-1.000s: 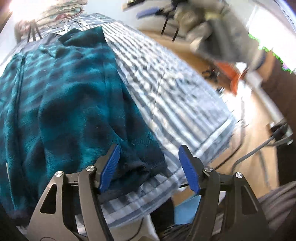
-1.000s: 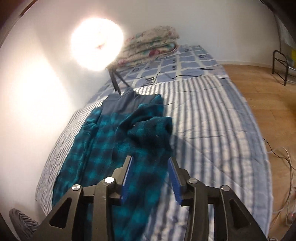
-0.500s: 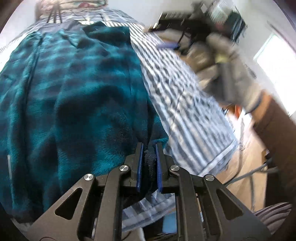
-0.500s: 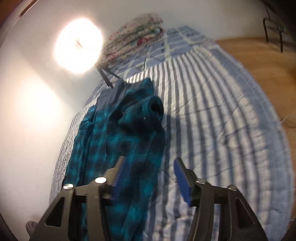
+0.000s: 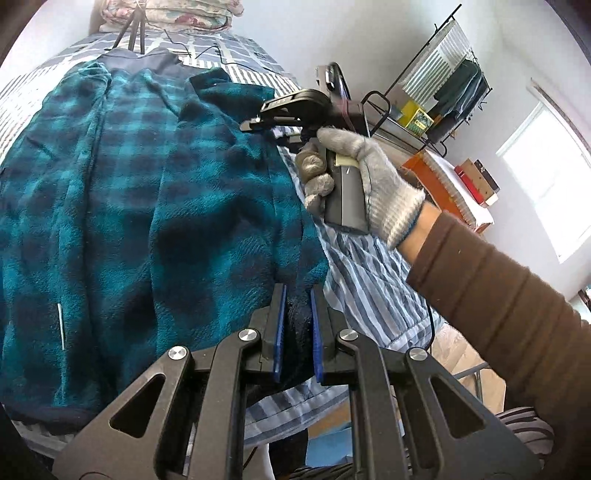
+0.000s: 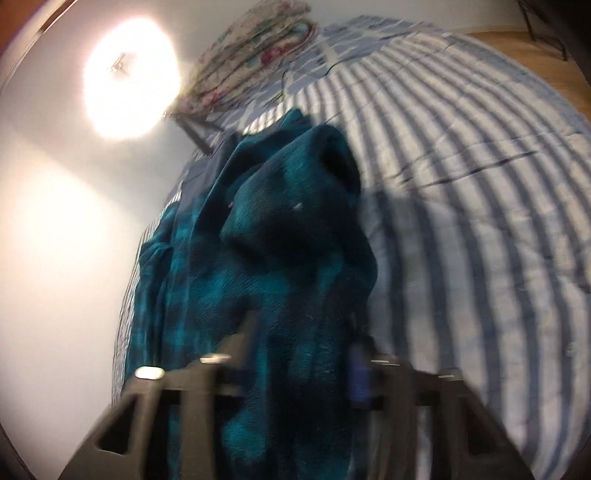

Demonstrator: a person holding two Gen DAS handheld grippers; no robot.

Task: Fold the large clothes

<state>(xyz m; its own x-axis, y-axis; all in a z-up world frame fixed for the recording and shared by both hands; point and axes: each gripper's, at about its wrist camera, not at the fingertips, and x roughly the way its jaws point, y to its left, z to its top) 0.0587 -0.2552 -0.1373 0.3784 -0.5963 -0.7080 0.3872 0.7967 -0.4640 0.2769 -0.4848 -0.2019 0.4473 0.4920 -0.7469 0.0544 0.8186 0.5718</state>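
Lying between left fingers [image 5: 317, 325]: fleece [image 5: 147, 206]

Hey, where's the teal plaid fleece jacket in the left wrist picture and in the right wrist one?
Left wrist: teal plaid fleece jacket fills the left and centre.
Right wrist: it runs from upper centre down to the bottom edge.
Shared landmark: folded floral quilt at the bed's far end.
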